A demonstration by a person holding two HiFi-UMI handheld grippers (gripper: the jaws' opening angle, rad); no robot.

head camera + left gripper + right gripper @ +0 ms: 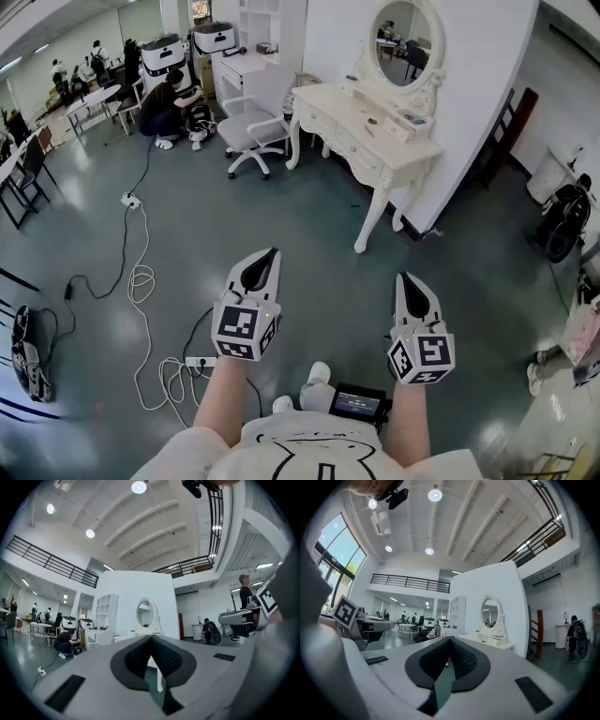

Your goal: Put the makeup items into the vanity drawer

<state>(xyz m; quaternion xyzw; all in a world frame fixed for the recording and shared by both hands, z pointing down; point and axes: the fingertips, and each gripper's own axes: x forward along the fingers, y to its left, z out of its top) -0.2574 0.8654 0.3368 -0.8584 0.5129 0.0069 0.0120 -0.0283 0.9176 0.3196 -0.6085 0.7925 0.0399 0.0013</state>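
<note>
A vanity point(361, 131) against the wall point(487, 84) ahead.
A mirror point(401, 42) on it; a chair point(251, 127) just left; cables point(141, 281) on the floor point(281, 216) further left.

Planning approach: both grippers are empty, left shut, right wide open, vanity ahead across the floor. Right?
No: the right gripper is shut too, its jaws meeting in the right gripper view. Both are empty, the left gripper shut, the vanity ahead across the floor.

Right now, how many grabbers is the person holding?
2: the left gripper at the head view's left, the right gripper at its right, both shut and empty.
</note>
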